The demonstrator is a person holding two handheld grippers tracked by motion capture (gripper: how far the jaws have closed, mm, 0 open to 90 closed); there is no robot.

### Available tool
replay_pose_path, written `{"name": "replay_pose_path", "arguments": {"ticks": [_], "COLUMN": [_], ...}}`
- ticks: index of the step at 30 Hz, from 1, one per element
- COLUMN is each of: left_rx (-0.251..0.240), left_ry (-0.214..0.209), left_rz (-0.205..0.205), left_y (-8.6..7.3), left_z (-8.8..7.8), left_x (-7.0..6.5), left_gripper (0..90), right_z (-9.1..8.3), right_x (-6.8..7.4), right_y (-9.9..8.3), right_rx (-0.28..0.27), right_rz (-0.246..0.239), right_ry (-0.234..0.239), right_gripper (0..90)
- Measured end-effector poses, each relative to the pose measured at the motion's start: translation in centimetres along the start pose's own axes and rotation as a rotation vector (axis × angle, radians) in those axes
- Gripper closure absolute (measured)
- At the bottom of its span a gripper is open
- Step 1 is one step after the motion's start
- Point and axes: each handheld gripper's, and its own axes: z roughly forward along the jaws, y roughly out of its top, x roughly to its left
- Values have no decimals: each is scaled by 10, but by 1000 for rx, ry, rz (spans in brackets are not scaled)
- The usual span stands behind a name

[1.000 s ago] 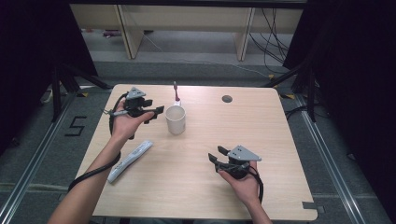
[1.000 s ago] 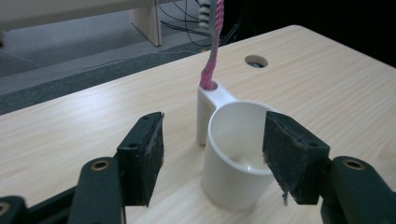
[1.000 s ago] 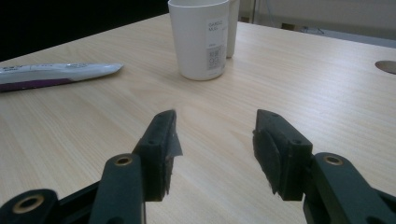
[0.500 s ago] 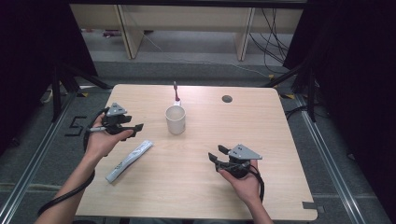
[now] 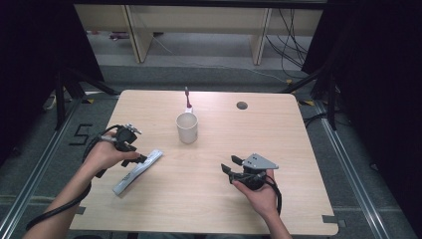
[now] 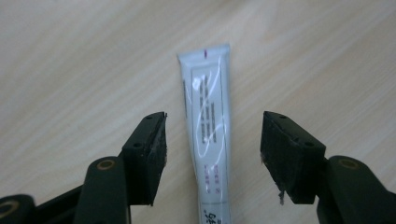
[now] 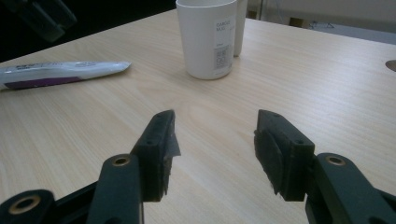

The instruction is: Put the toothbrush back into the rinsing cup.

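**Left gripper poised over tube**

Left gripper [image 5: 141, 158] hangs above the flat white plastic tube with purple print [image 6: 208, 135], lying on the pale wooden table [image 5: 298, 134] at its left side. Jaws spread, just been narrowing; tube sits between them, untouched by either pad. Right gripper [image 5: 230, 165] rests near the table's front right, jaws spread, nothing between. White ceramic mug [image 5: 187, 127] stands mid-table.

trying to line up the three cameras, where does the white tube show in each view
High view: the white tube lies slantwise at the table's left, just under the left gripper.
Left gripper view: it runs up the middle between the open jaws, untouched.
Right gripper view: it lies at the far left edge, flat on the table.
Shared landmark: the white mug stands beyond the tube in the high view and at top centre in the right gripper view.
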Motion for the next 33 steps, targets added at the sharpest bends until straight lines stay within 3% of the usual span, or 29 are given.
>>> {"name": "replay_pose_path", "arguments": {"ticks": [3, 5, 6, 8, 9, 10, 11, 14, 17, 19, 20, 24, 26, 32, 33], "left_rx": [78, 119, 142, 157, 195, 209, 218, 244, 270, 293, 286, 301, 316, 341, 343], "left_ry": [4, 28, 29, 20, 12, 6, 5, -10, -23, -29, -36, -40, -44, -46, -48], "left_rz": [7, 18, 24, 12, 26, 14, 15, 2, -12, 0, -17, -20, -13, 7, 5], "left_y": [5, 9, 11, 13, 15, 16, 17, 18, 19, 19, 18, 16, 15, 12, 12], "left_z": [10, 15, 18, 23, 24, 26, 27, 32, 33, 34, 35, 37, 38, 43, 44], "left_x": [0, 1, 2, 3, 3, 2, 3, 3, 3, 3, 2, 1, 2, 2, 2], "left_gripper": [431, 455, 465, 468, 468, 468, 468, 472, 479, 480, 482, 497, 501, 520, 523], "right_z": [0, -1, -1, -1, -1, -1, 1, -1, -1, -1, -1, 0, 0, 1, 2], "right_x": [-2, 1, -1, 0, 0, 1, -2, -2, -2, -2, -2, -2, 0, 0, -1], "right_y": [0, -1, -1, -1, -1, -1, -2, -1, -2, -1, -2, -2, -3, -3, -3], "right_rx": [-4, 10, 4, 9, 6, 11, -12, 1, -3, -1, -1, -1, 11, 7, -9], "right_rz": [-23, 21, 5, 8, 3, 15, -16, -30, -24, -23, -22, -30, -2, 11, -12], "right_ry": [-9, 2, -1, 1, -3, -3, -5, -12, -13, -15, -15, -12, 2, 19, 10], "right_gripper": [484, 484, 484, 484, 484, 484, 484, 484, 484, 484, 484, 484, 484, 484, 484]}}
